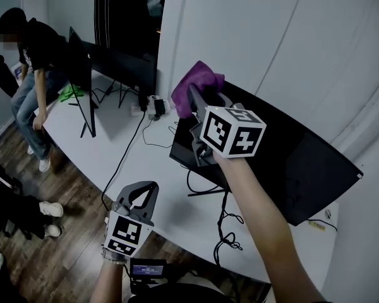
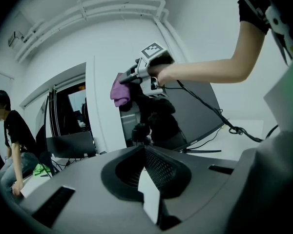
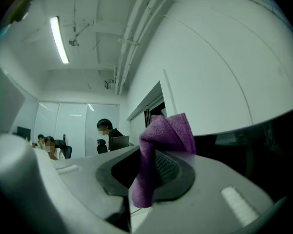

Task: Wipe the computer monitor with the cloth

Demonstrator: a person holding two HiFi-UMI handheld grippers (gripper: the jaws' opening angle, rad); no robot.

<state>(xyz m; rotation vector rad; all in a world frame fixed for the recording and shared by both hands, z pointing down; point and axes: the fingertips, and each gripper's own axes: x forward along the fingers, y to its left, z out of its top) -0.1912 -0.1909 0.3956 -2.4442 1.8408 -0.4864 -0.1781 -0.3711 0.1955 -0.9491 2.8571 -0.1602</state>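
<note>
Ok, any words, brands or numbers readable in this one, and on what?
Nothing reads clearly.
Brand mark on the lower bezel of the black flat computer monitor: too small to read.
Small lit screen of a dark device: blurred, unreadable.
White marker cubes: square patterns only, no letters.

The cloth (image 1: 198, 85) is a soft purple fabric with a fine fuzzy nap, matt and crumpled into folds. The monitor (image 1: 303, 169) has a black, glossy screen that mirrors dark shapes in the left gripper view. The left gripper (image 2: 144, 149) and right gripper (image 3: 145, 152) have smooth, matt grey bodies that look like plastic. The left one's fingers (image 2: 158, 172) carry black pads with a fine cross-hatched grain. The surface (image 1: 148, 188) is white, smooth and faintly sheened. The floor (image 1: 63, 245) is dark wood-grain planking with a slight gloss.
</note>
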